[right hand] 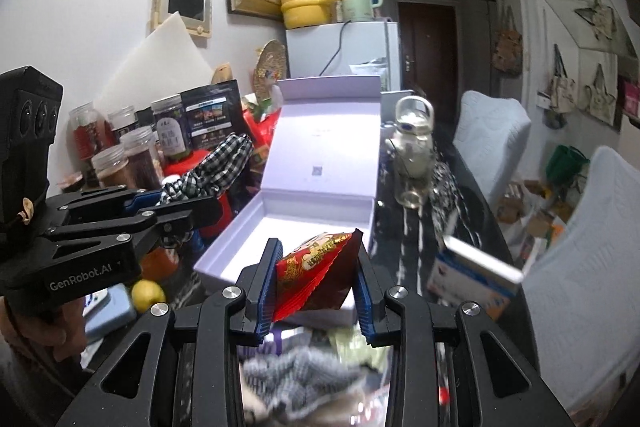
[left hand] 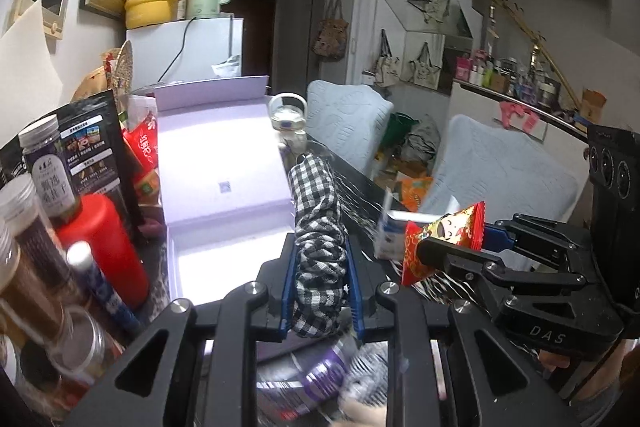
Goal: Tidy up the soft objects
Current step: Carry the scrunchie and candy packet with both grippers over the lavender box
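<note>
Fingers of the left gripper (left hand: 320, 283): blue-padded, clamped on a black-and-white checked cloth (left hand: 318, 227), which stands bunched between the pads and rises above the tips; from the right wrist the same cloth (right hand: 218, 167) juts up and to the right out of that gripper (right hand: 180, 205). Fingers of the right gripper (right hand: 316, 279): clamped on a red snack packet (right hand: 316, 267) with a printed cartoon figure, gripped at both side edges; from the left wrist the packet (left hand: 440, 239) sits at the tip of that gripper (left hand: 452, 247). Both items are held in the air, the packet in front of the near wall of the box, the cloth just beside the box's right edge. White box (right hand: 248, 239): open, hinged lid standing upright at the back, on a dark glossy worktop (right hand: 416, 239). Left of box: lidded jars (right hand: 132, 155), red bottle (left hand: 104, 247), black pouch (left hand: 92, 147). Right of box: clear water bottle (right hand: 412, 155) with loop handle; small blue-and-white carton (right hand: 476, 275) near the worktop's right edge. Lemon (right hand: 148, 295) on the worktop below the left gripper. Beyond the worktop: two chairs with pale blue covers (left hand: 348, 119).
</note>
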The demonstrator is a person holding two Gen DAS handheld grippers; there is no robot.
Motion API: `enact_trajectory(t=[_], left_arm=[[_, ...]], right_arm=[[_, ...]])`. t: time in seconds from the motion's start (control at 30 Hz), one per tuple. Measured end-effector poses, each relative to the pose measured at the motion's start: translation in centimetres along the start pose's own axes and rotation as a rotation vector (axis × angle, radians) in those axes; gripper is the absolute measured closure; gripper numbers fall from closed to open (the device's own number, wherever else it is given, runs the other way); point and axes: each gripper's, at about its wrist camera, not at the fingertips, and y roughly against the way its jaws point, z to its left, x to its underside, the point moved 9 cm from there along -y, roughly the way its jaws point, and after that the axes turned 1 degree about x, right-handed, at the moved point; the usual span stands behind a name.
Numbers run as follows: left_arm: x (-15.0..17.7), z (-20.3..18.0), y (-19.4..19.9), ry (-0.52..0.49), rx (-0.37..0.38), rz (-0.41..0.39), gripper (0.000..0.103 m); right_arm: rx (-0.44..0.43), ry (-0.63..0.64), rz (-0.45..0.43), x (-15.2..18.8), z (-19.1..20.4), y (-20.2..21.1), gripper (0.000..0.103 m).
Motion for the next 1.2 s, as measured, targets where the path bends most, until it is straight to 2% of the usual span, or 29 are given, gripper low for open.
enact_trajectory(t=[0.4,0.5,0.6,0.87,1.03,1.2], left_arm=[[-4.2,5.2,-6.1,0.028,-0.083,-0.012,0.081],[-4.6,6.4,-7.5,0.034,-0.103,-0.009,0.081],[-4.0,7.7,-9.4,0.057,-0.112,0.028,0.081],[-1.2,11.1,-14.0,0.105,-0.155,0.14,0.081],[0.4,12.3,-15.9,0.122,-0.196,0.211,0.081],[1.6,13.0,-16.9,0.12,-0.243,0.26,0.081]], right_arm=[[-0.056,-0.001,0.0,-5.4,-0.8,-8.3,0.07],[-0.044,-0.001,0.01,-6.2,-1.3,-10.3,0.07],[-0.066,-0.024,0.037,-6.5,-1.8,-12.4,0.07],[-0.023,-0.025,0.129,-4.7,-3.2,-17.7,0.07],[-0.047,-0.047,0.203,-2.4,-3.6,-20.8,0.07],[-0.027,-0.046,0.26,-0.6,-3.9,-22.4,0.07]])
